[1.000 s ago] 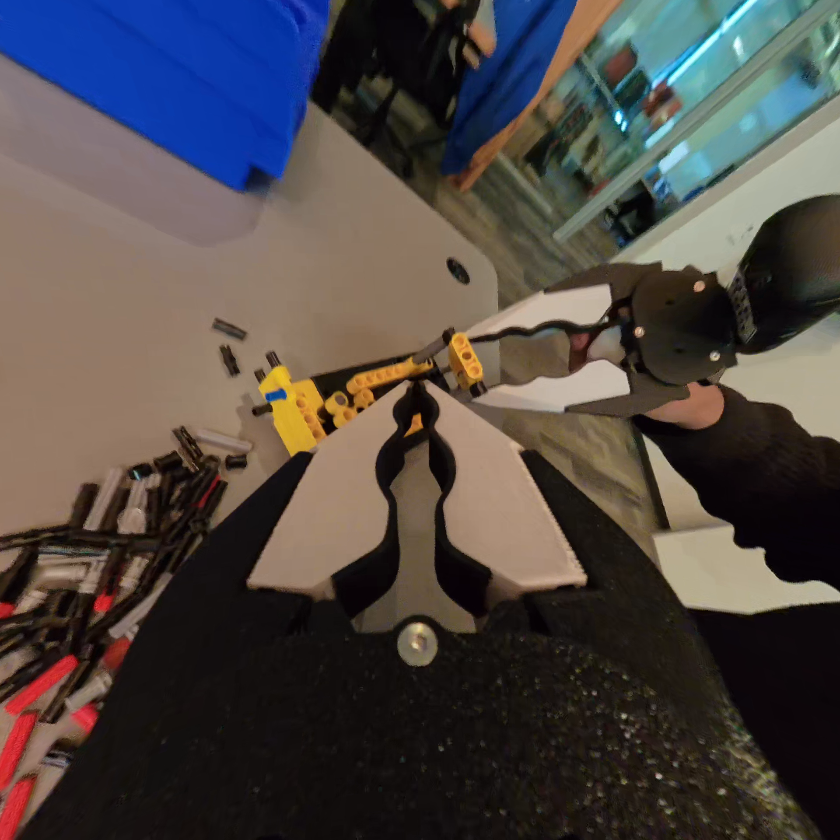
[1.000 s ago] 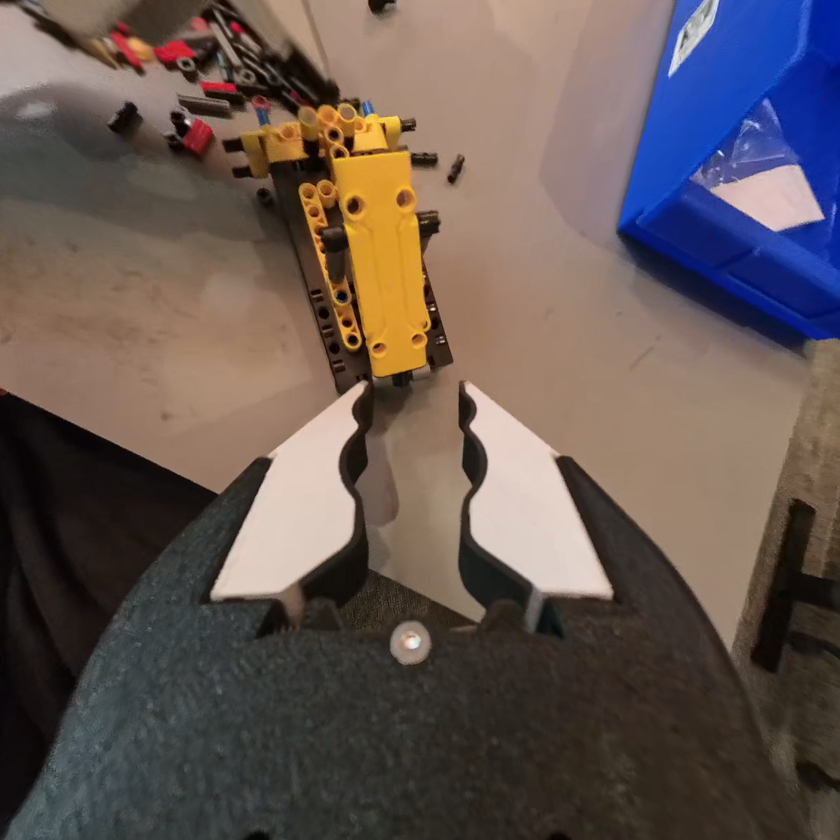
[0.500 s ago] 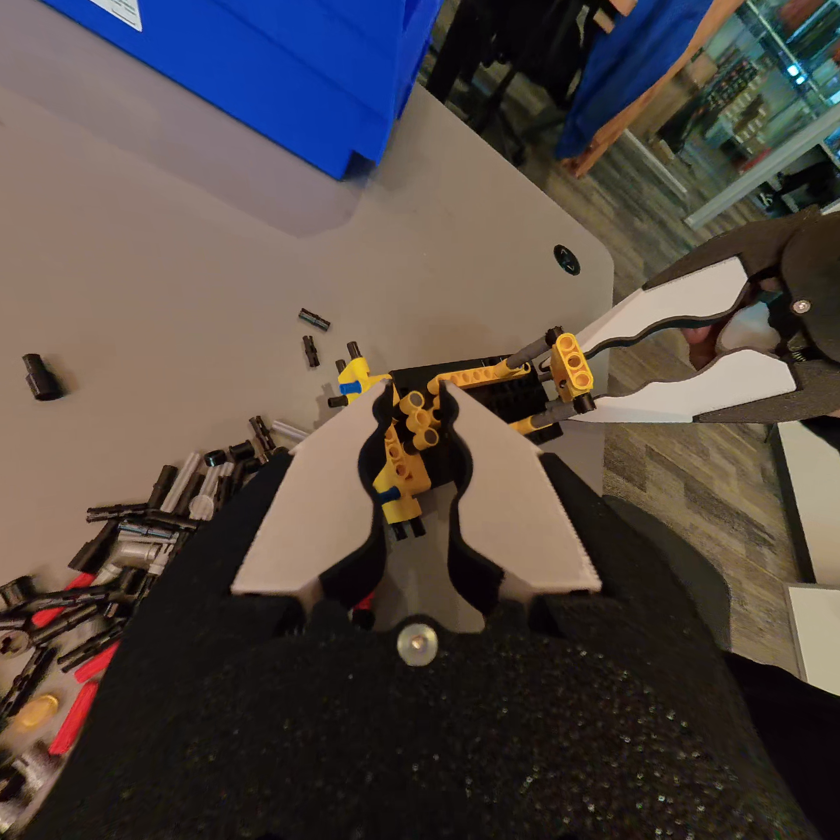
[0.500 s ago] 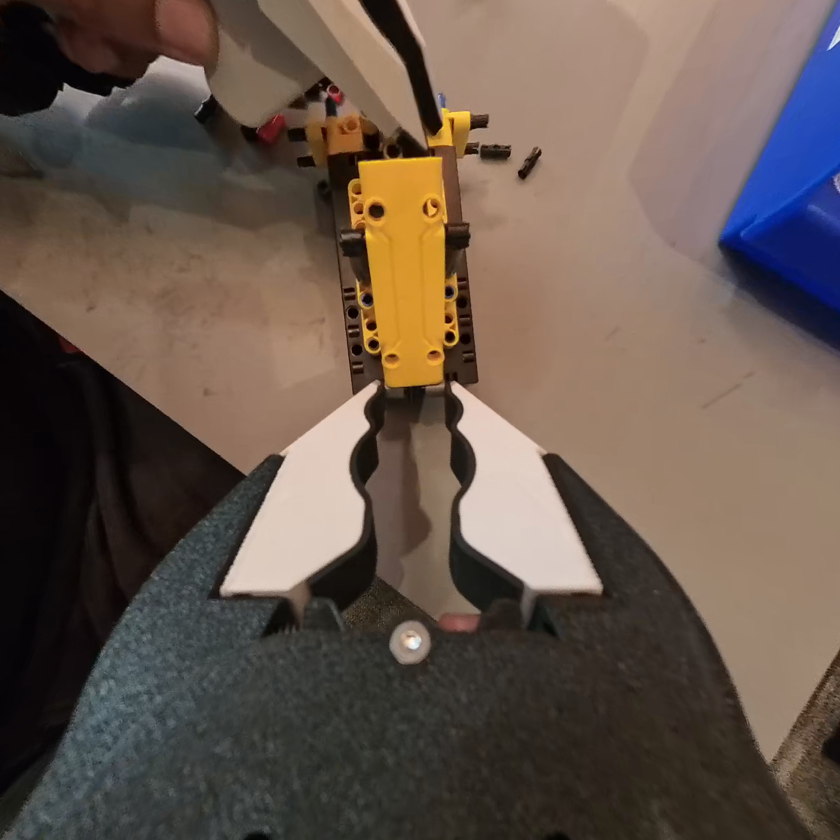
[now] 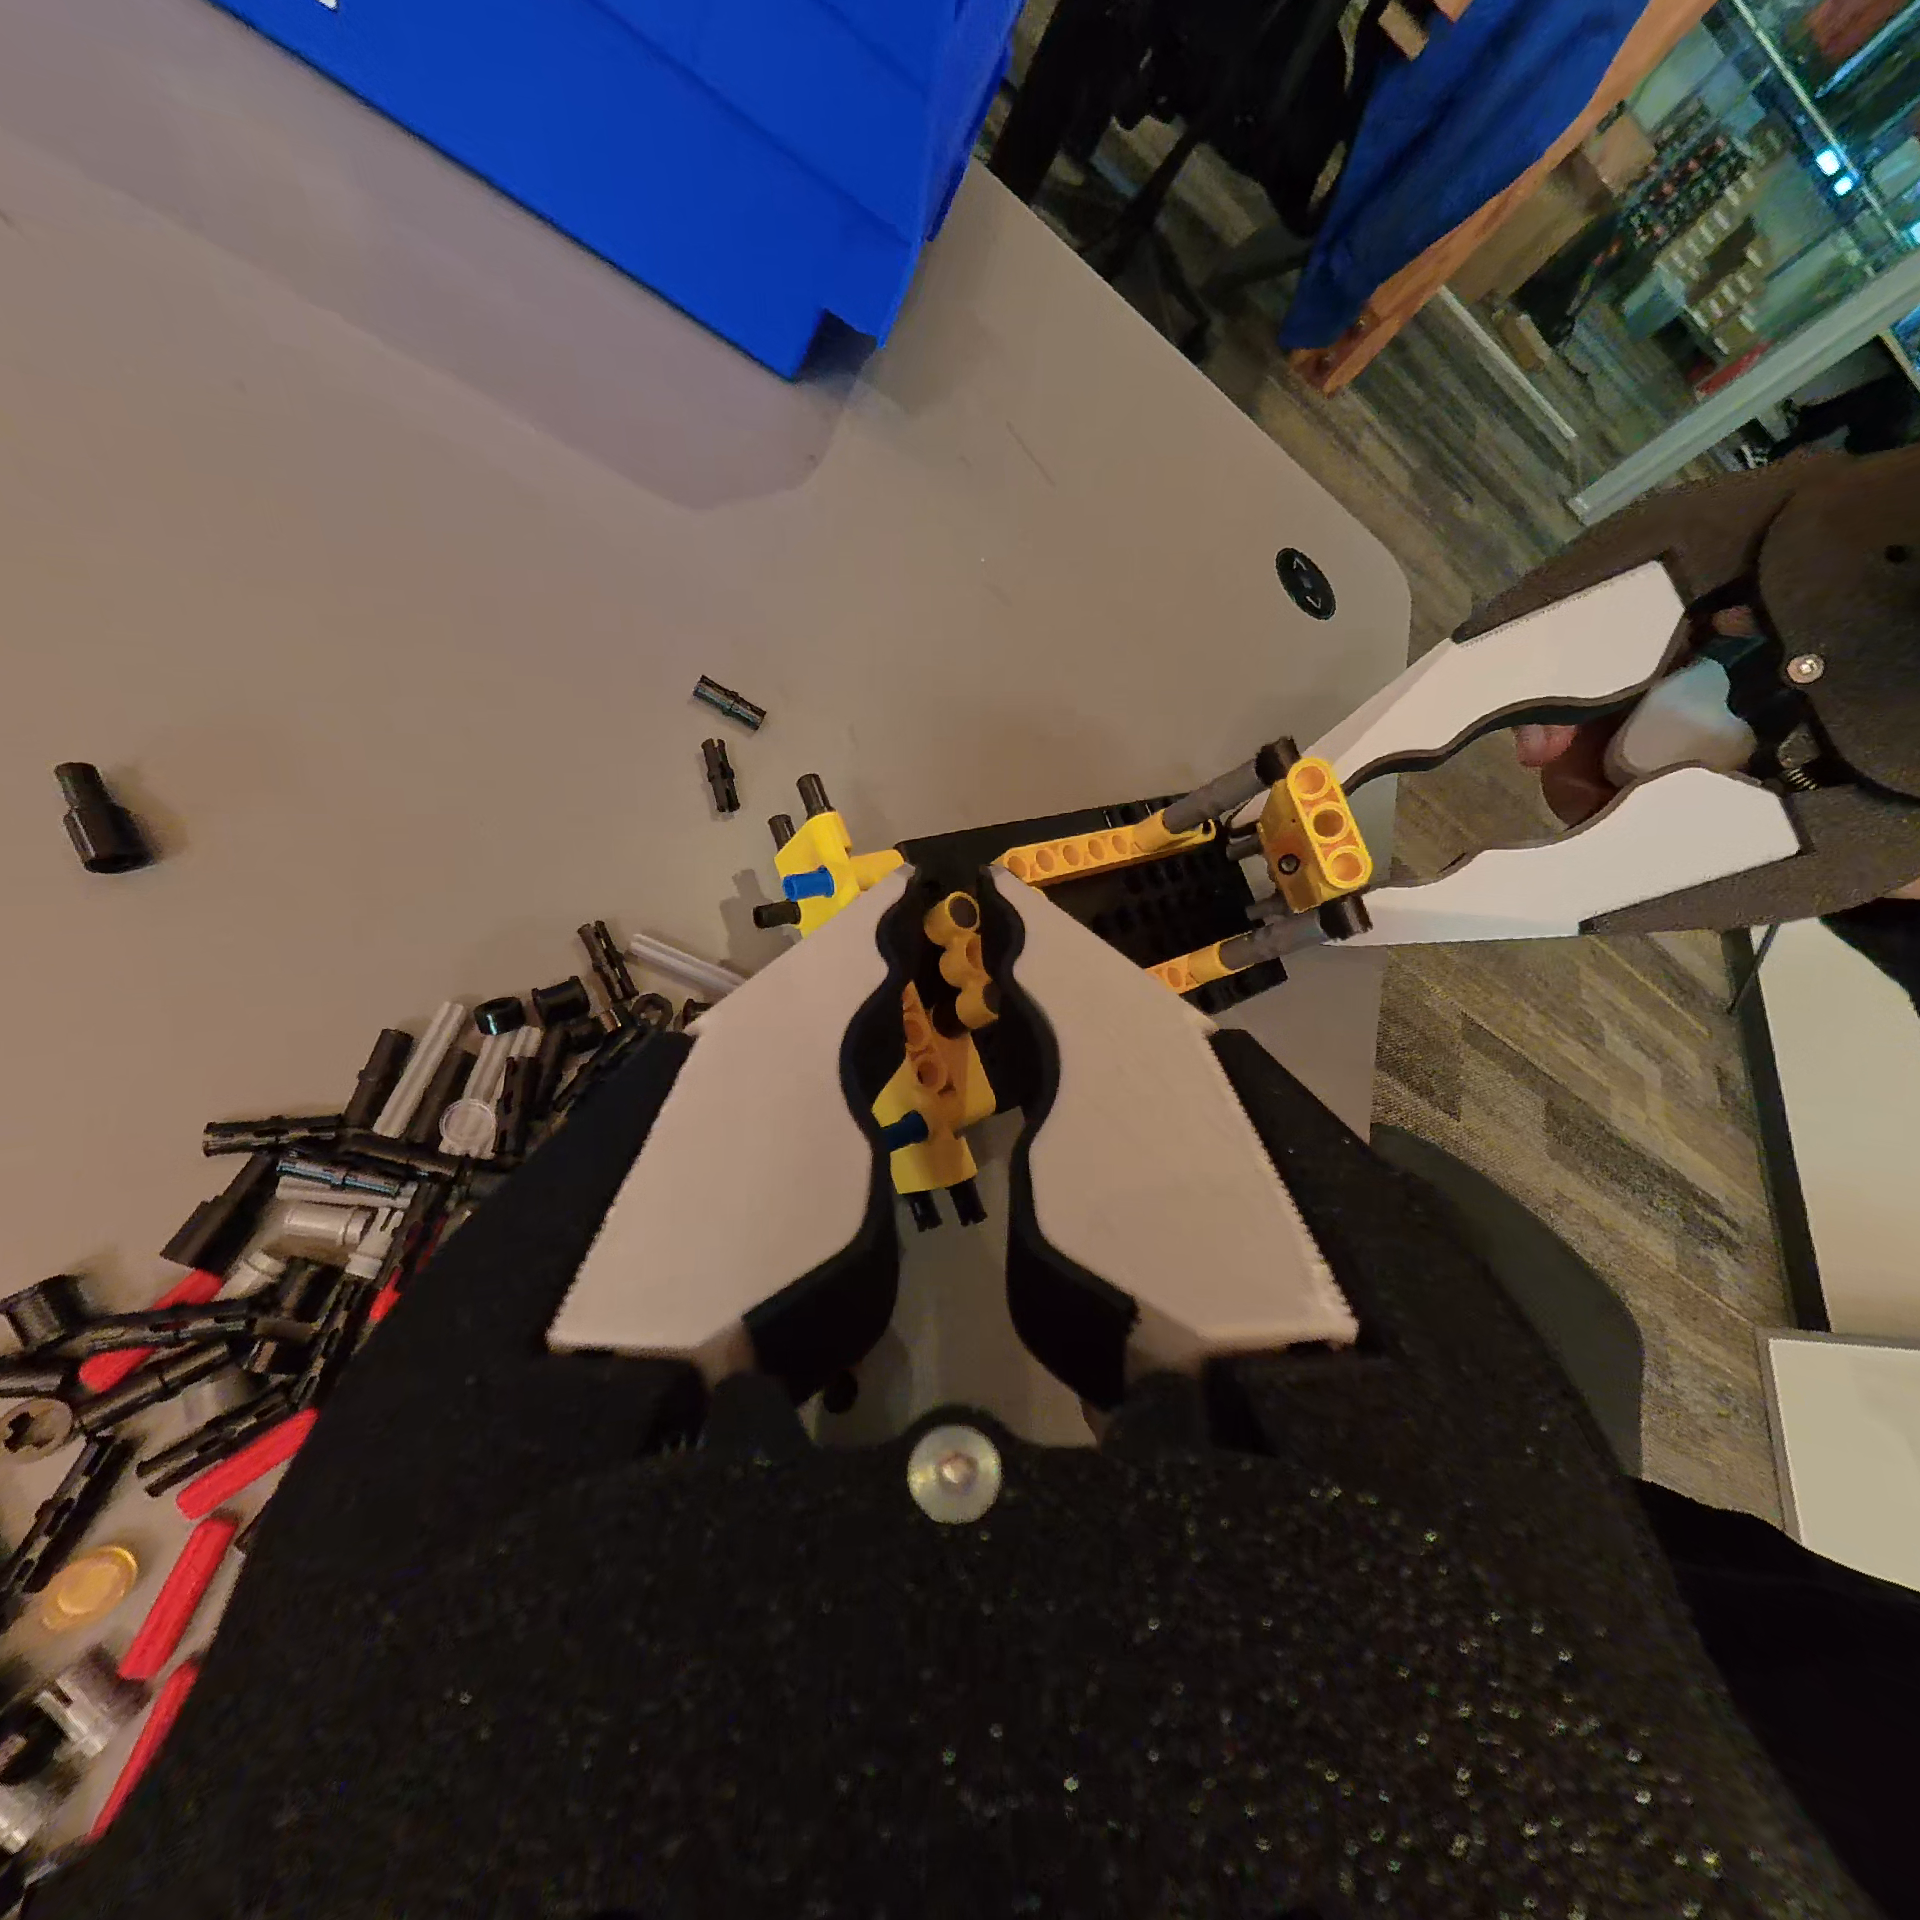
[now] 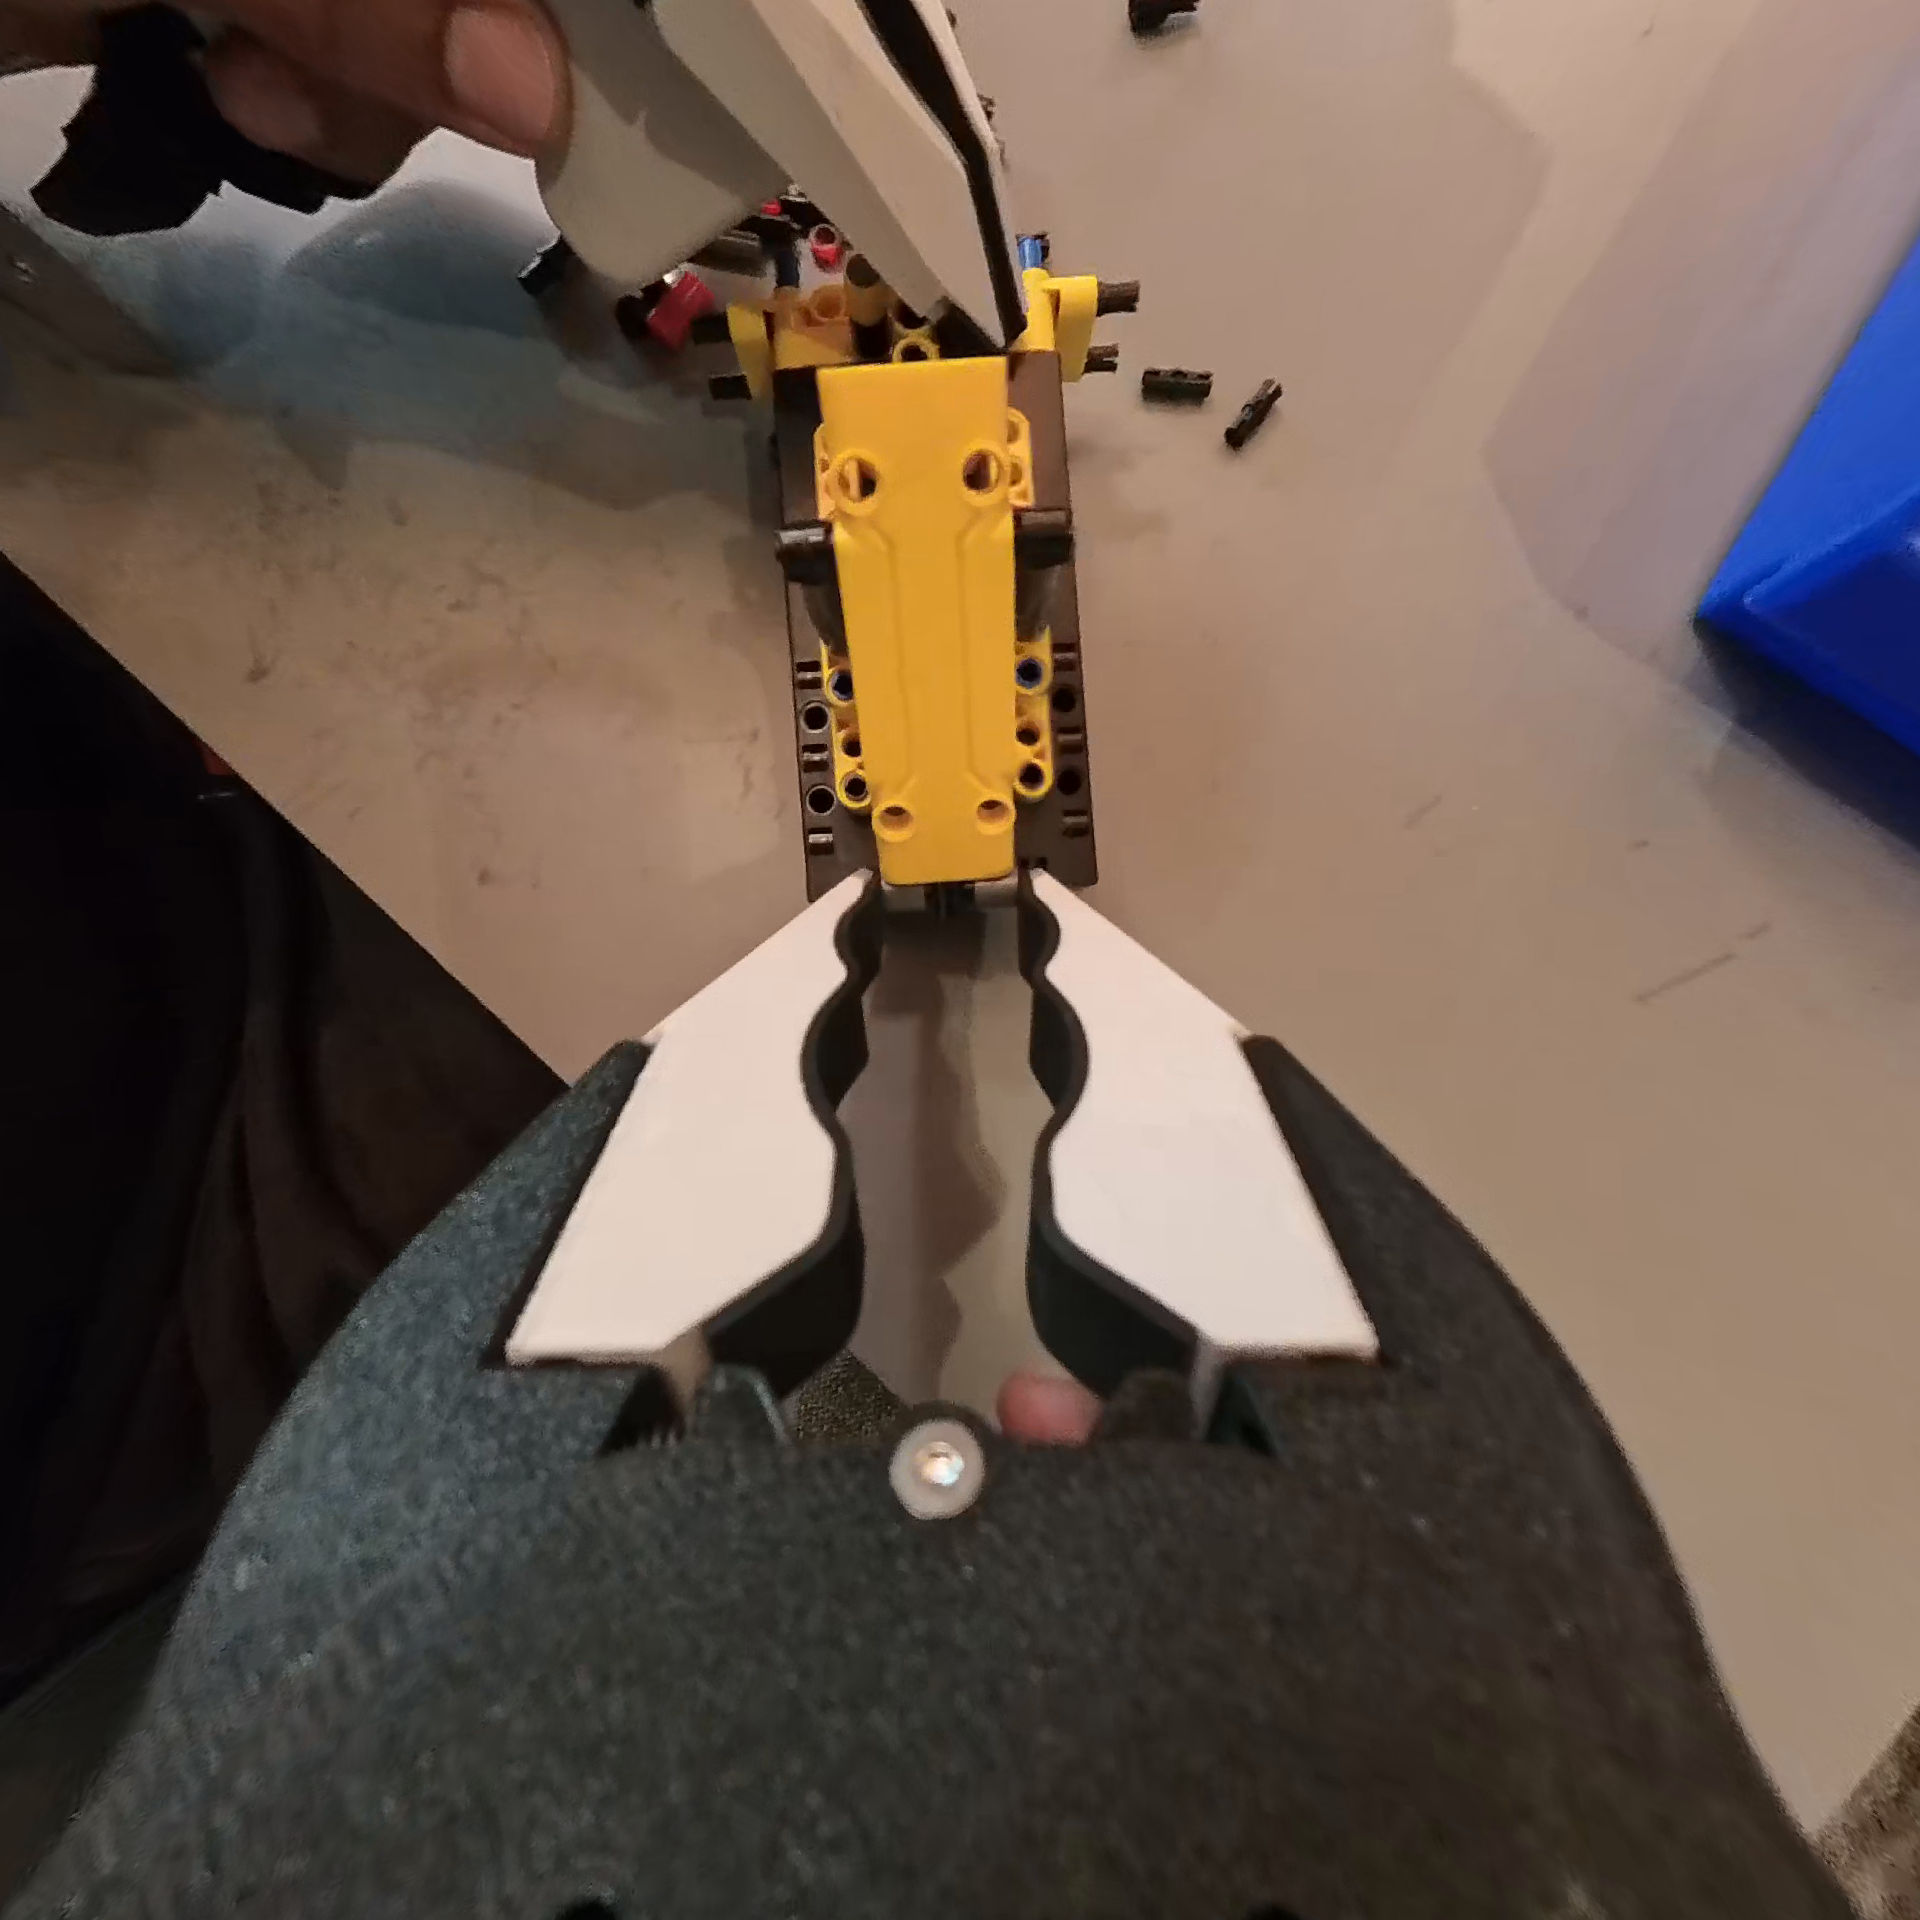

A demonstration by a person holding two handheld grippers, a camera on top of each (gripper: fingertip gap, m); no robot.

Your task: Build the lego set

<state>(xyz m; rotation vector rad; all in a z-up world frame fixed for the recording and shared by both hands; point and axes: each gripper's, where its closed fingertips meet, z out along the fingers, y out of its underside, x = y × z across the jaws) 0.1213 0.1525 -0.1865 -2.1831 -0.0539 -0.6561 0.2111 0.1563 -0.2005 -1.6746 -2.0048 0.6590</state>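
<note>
the left hand-held gripper point(image 5: 948, 904) has its fingers set narrowly around the far end of the yellow and black brick model point(image 6: 940, 634), a short yellow beam with pin holes caught between the pads; whether they truly press it or only flank it is hard to tell. a second ago these fingers were nearly together above the model's end, and half a second ago they were already down around it; since then they have closed in slightly. the right hand-held gripper point(image 6: 948, 883) holds the model's near end, its tips on the grey axles beside a small yellow three-hole beam point(image 5: 1317, 831). a second ago its fingers stood wide and just short of the model; they have since come forward and narrowed onto it. the model lies on the grey table point(image 5: 416, 623) at its near edge, lengthwise between the two grippers, and now sits straight in the right wrist view where earlier it lay skewed. a heap of loose black, grey and red pins point(image 5: 260, 1247) lies just left of the left gripper. a blue bin point(image 5: 644, 156) stands farther back on the table.
</note>
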